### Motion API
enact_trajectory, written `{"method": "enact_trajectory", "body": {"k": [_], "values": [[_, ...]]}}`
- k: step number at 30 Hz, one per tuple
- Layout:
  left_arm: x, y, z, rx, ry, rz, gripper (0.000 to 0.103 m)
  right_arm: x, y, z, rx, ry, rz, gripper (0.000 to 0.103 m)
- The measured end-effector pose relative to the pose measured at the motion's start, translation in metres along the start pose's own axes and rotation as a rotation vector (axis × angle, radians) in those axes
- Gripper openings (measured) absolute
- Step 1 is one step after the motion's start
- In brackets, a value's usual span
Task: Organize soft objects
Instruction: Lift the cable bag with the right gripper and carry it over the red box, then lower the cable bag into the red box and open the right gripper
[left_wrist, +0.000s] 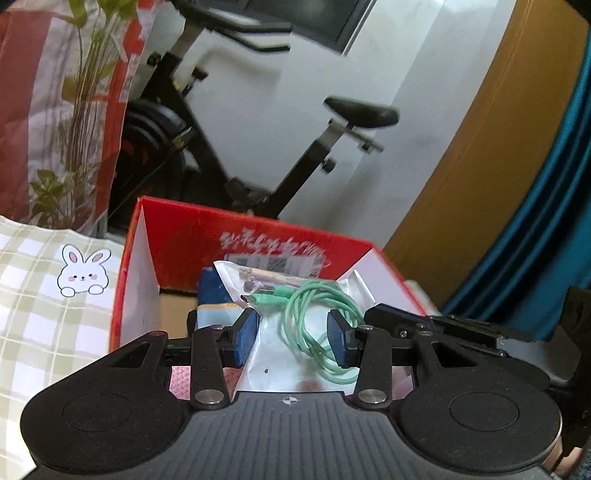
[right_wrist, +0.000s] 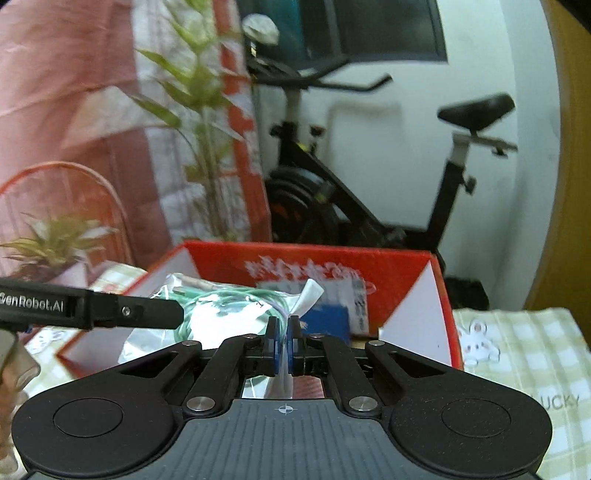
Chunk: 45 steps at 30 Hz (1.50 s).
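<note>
A clear plastic bag with a coiled green cable inside hangs over an open red cardboard box. My left gripper is shut on the bag, with a blue pad against each side. In the right wrist view, my right gripper is shut on a thin edge of the same bag. The left gripper's black finger reaches in from the left. The red box lies just beyond both grippers, and a blue packet rests inside it.
A black exercise bike stands behind the box against a white wall. Potted plants and a red patterned curtain are at the left. A green checked cloth with a rabbit print covers the surface around the box. At the right are a wooden door and a blue curtain.
</note>
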<state>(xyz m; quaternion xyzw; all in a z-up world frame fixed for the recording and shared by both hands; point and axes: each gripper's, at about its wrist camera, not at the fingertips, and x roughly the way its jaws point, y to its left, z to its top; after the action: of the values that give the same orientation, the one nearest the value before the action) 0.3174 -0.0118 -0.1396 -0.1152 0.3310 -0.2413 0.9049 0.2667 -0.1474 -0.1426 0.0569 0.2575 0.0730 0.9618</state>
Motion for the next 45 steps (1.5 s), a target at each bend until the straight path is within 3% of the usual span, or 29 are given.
{"method": "enact_trajectory", "body": {"k": [11, 17, 25, 28, 30, 32, 36, 38, 45], "values": [[0.024, 0.000, -0.010, 0.092, 0.140, 0.086, 0.044, 0.040, -0.002, -0.015, -0.008, 0.149, -0.066, 0.003], [0.022, -0.007, -0.012, 0.132, 0.168, 0.109, 0.047, 0.042, -0.002, -0.017, 0.001, 0.186, -0.087, 0.005], [0.011, -0.013, -0.002, 0.147, 0.146, 0.135, 0.077, 0.027, 0.000, -0.011, -0.004, 0.176, -0.106, 0.019], [0.001, -0.017, 0.000, 0.166, 0.124, 0.159, 0.088, 0.016, 0.003, -0.007, -0.017, 0.155, -0.113, 0.034], [-0.006, -0.019, 0.000, 0.177, 0.114, 0.177, 0.092, 0.007, 0.005, -0.003, -0.027, 0.129, -0.114, 0.056], [-0.015, -0.021, 0.000, 0.181, 0.106, 0.190, 0.099, -0.002, 0.006, -0.001, -0.038, 0.111, -0.121, 0.063], [-0.030, -0.025, -0.002, 0.210, 0.100, 0.225, 0.102, -0.018, 0.007, 0.001, -0.027, 0.090, -0.125, 0.091], [-0.039, -0.028, -0.003, 0.226, 0.090, 0.241, 0.103, -0.026, 0.008, 0.001, -0.026, 0.079, -0.122, 0.100], [-0.061, -0.031, -0.006, 0.239, 0.070, 0.252, 0.103, -0.047, 0.015, -0.006, -0.022, 0.073, -0.107, 0.103]]}}
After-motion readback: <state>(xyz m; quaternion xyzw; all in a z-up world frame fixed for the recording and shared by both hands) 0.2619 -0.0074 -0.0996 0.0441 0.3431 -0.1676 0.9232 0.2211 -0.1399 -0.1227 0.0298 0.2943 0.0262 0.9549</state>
